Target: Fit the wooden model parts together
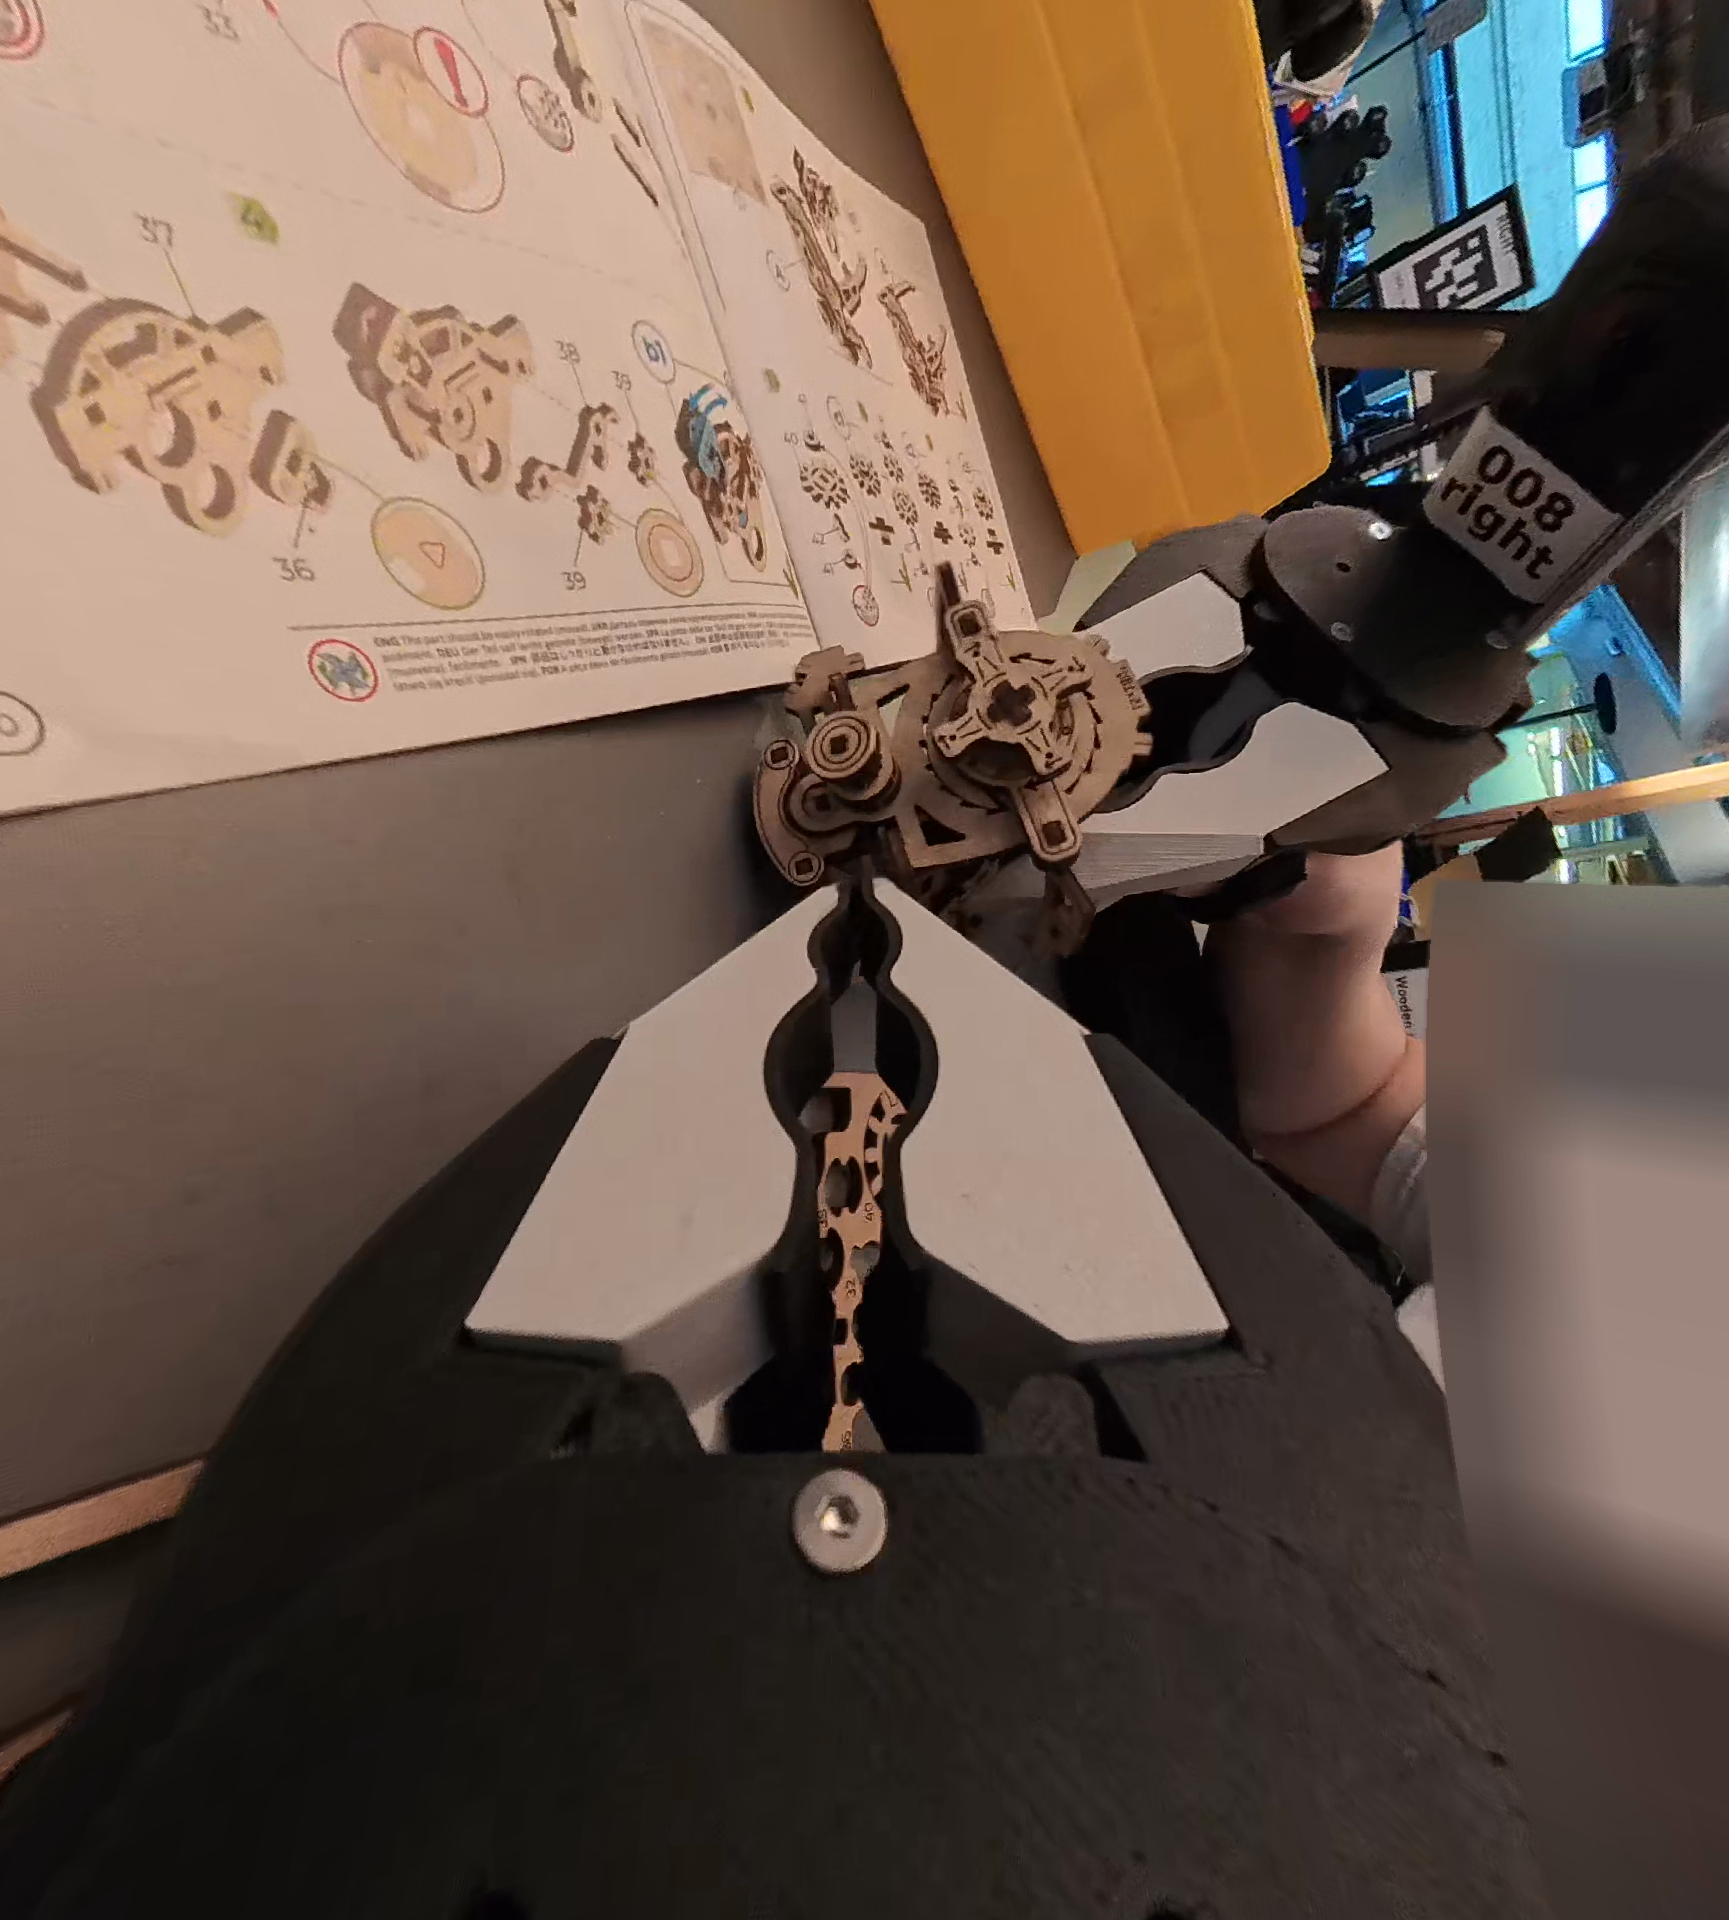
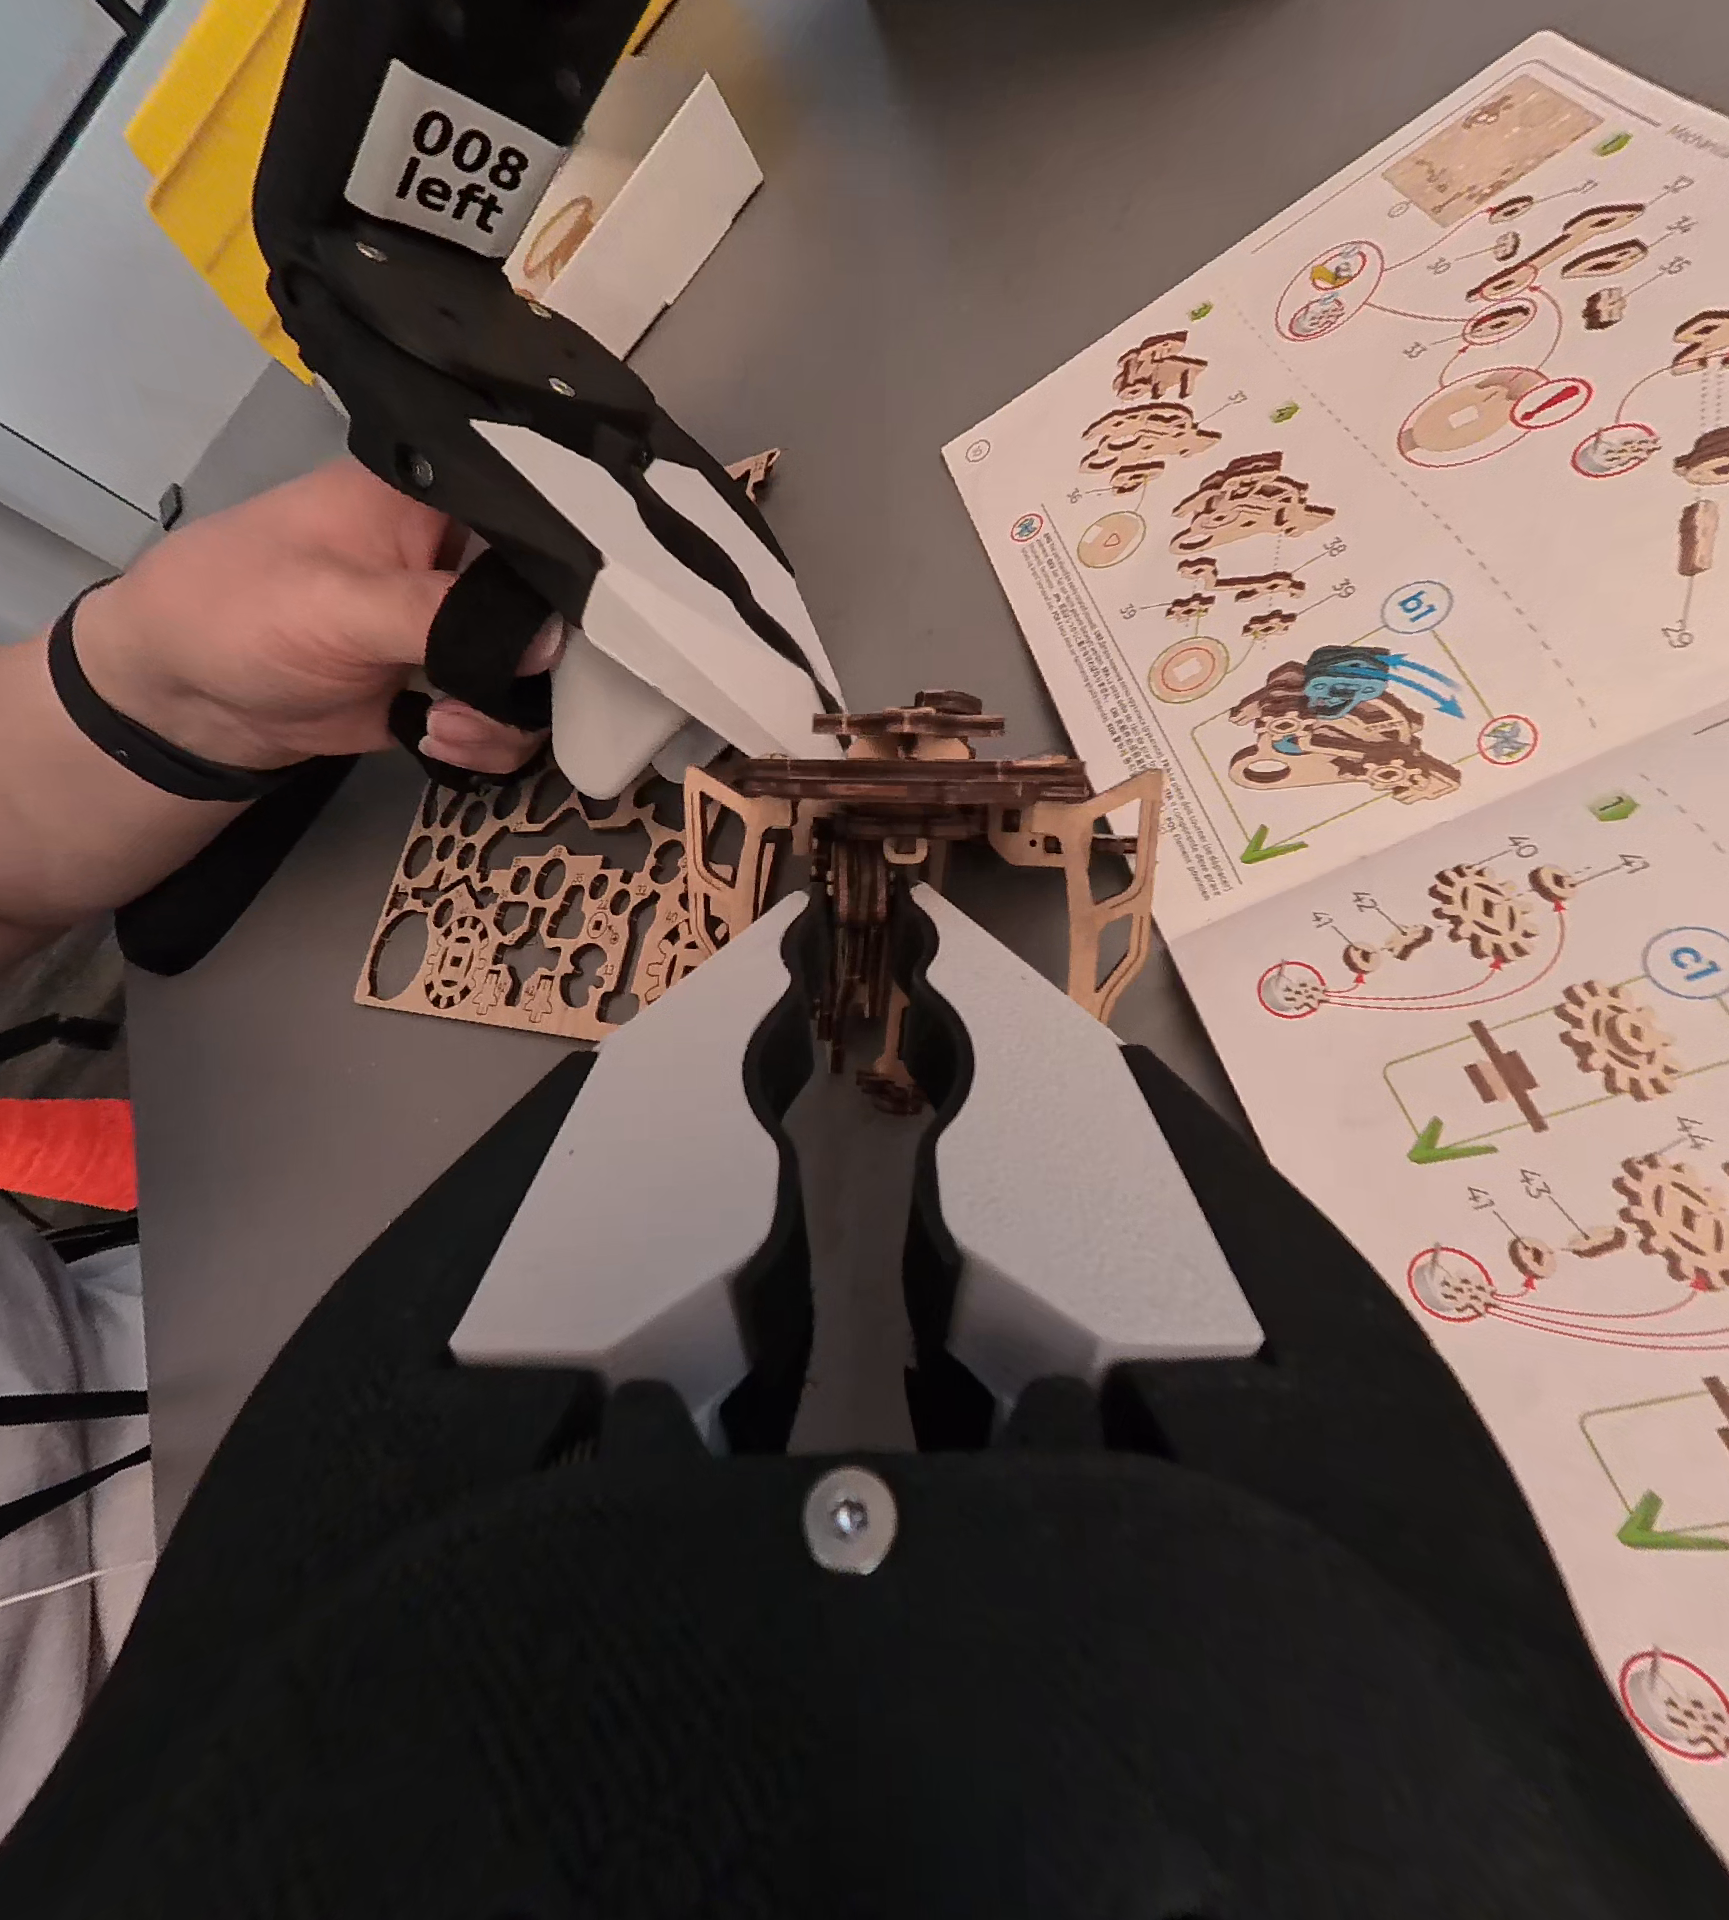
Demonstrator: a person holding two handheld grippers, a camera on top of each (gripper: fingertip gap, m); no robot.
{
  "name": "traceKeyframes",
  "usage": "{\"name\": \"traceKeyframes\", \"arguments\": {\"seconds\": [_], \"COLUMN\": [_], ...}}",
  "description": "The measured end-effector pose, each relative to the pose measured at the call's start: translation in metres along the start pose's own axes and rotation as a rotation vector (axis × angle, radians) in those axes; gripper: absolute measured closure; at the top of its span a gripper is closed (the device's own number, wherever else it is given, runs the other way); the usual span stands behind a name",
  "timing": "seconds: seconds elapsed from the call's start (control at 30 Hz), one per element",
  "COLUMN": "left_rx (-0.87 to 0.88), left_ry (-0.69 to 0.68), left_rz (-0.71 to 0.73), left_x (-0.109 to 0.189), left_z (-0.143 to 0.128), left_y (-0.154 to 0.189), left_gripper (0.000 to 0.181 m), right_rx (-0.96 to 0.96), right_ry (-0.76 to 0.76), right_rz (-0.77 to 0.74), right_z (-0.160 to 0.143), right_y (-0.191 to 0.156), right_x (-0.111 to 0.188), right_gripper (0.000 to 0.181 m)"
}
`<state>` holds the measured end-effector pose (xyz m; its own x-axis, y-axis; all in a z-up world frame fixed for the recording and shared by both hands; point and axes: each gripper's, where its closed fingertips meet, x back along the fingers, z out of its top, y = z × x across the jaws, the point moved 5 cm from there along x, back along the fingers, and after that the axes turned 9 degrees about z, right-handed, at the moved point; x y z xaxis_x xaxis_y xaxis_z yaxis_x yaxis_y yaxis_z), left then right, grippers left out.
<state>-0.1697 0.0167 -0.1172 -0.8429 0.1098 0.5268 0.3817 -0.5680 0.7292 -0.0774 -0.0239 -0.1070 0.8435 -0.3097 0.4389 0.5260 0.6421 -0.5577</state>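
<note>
Model sits clamped in the right claw while the left claw, pinched nearly closed, presses its tips onto it, seating a part squarely comes next.

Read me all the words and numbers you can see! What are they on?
I don't read writing out, but here is what carries it.
White label on the left gripper: printed text.
White label on the right gripper, which holds the wooden model: printed text.
Instruction booklet: step numbers, plus fine print too small to read.
Wooden parts sheet: tiny engraved numbers.
Black-and-white square marker in the background: a pattern.
</note>
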Motion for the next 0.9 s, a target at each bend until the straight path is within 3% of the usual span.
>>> {"name": "traceKeyframes", "arguments": {"seconds": [0.6,0.9], "left_rx": [0.082,0.034], "left_ry": [0.031,0.071], "left_rz": [-0.077,-0.009], "left_x": [-0.005,-0.005], "left_z": [0.002,0.0], "left_y": [0.001,0.0], "left_gripper": [0.181,0.181], "right_rx": [0.168,0.259], "right_ry": [-0.177,-0.207], "right_rz": [-0.239,-0.316], "right_z": [0.008,0.009], "right_y": [-0.01,-0.012], "right_x": [0.003,0.0], "right_gripper": [0.172,0.171]}}
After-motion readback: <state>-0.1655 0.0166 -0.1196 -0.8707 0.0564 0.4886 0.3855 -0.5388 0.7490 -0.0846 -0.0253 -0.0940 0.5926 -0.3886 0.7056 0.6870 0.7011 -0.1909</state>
